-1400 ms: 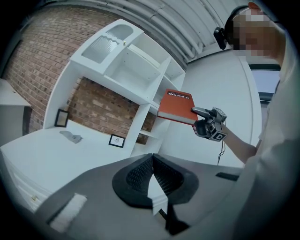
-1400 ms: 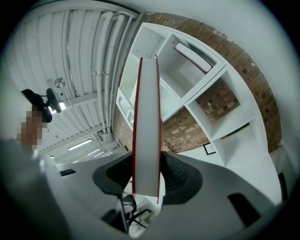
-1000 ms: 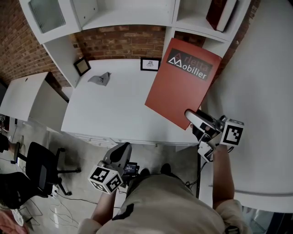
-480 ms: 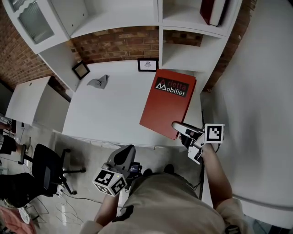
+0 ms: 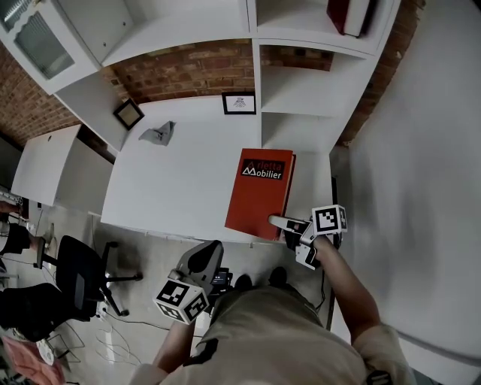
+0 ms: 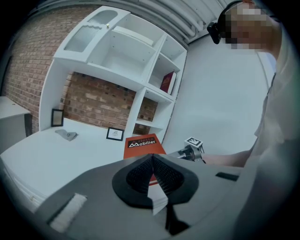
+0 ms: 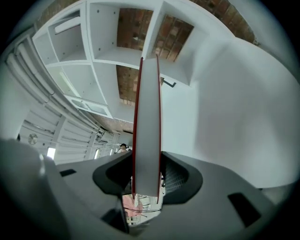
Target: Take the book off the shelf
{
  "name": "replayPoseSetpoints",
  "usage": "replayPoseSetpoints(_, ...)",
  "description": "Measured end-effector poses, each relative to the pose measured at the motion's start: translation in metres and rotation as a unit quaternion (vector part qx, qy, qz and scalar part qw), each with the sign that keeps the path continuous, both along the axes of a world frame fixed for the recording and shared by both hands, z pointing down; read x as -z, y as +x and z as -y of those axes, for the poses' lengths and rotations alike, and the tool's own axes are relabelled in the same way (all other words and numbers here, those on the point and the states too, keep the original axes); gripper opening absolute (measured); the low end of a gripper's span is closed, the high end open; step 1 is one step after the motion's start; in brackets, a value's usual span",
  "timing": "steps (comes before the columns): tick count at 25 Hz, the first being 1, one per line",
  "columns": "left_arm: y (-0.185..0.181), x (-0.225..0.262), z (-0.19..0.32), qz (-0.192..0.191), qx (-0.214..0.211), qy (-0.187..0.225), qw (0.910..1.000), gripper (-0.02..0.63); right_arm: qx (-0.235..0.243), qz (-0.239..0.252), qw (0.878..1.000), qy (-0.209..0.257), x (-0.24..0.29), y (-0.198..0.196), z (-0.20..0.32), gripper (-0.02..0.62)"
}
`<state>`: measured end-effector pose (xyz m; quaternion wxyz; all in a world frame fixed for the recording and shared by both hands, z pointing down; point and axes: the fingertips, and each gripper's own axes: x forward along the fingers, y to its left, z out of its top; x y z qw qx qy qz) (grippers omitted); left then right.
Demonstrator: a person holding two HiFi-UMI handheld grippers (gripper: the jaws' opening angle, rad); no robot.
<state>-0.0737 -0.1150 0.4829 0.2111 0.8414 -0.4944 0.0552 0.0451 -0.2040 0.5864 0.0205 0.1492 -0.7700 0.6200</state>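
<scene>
1. Brick wall shows behind a white shelf unit that stands over a white tabletop. An office chair sits on the floor to the left.
2. The book is off the shelves. It lies over the right front part of the tabletop, just below the lowest right compartment, with its near end at the front edge.
3. It is a large, thin book with a plain red cover. A dark band near its far end carries white lettering ending in "obilier" with a white zigzag mark, and fainter red letters above that.
4. Seen edge-on in the right gripper view, it shows a white block of pages between two thin red covers.
5. The right claw is clamped on the near right corner of the book, one jaw on each cover.
6. Whether the book's whole underside rests on the tabletop cannot be told.
7. The left claw is held low in front of the tabletop, well apart from the book. Its jaws are together with nothing between them.
8. At the back of the tabletop stand two small framed pictures, one in the middle and one to the left, with a crumpled grey cloth near the left one.
9. A second book, dark red, stands in an upper right compartment.
</scene>
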Motion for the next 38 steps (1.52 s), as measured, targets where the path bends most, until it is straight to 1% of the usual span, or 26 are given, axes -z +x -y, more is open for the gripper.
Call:
replayPoseSetpoints(4, 0.001, -0.002, 0.005, 0.002, -0.004, -0.004, 1.0000, 0.005, 0.014, -0.019, 0.999, -0.036, -0.034, -0.006, 0.001, 0.164)
replayPoseSetpoints(8, -0.002, -0.003, 0.008, 0.002, -0.003, -0.007, 1.0000, 0.005, 0.014, -0.028, 0.998, -0.059, -0.057, -0.008, 0.006, 0.164)
replayPoseSetpoints(13, -0.013, -0.012, 0.008, -0.003, 0.002, -0.019, 0.9998, 0.005, 0.020, -0.049, 0.996, -0.068, -0.078, -0.010, 0.010, 0.164)
replayPoseSetpoints(17, -0.022, -0.018, 0.017, -0.006, 0.009, -0.023, 0.9997, 0.005, -0.007, -0.038, 0.995, -0.096, -0.089, -0.008, 0.025, 0.164)
replayPoseSetpoints(19, -0.027, -0.018, 0.018, -0.008, 0.008, -0.021, 0.9997, 0.005, -0.010, -0.045, 0.994, -0.103, -0.095, -0.007, 0.025, 0.164)
replayPoseSetpoints(23, -0.037, -0.017, 0.017, -0.012, 0.010, -0.019, 0.9997, 0.005, -0.002, -0.080, 0.991, -0.111, -0.110, -0.006, 0.017, 0.166)
replayPoseSetpoints(31, -0.040, -0.014, 0.023, -0.015, 0.001, -0.021, 0.9997, 0.005, -0.004, -0.105, 0.985, -0.134, -0.118, 0.000, 0.020, 0.172)
replayPoseSetpoints(34, -0.040, -0.015, 0.024, -0.017, -0.002, -0.020, 0.9997, 0.005, -0.003, -0.120, 0.984, -0.132, -0.123, 0.002, 0.021, 0.176)
replayPoseSetpoints(36, -0.040, -0.012, 0.024, -0.019, -0.004, -0.016, 0.9997, 0.005, 0.000, -0.143, 0.982, -0.123, -0.128, 0.003, 0.022, 0.189)
replayPoseSetpoints(38, -0.041, -0.011, 0.024, -0.018, -0.004, -0.013, 0.9998, 0.005, 0.007, -0.188, 0.977, -0.101, -0.135, 0.009, 0.023, 0.201)
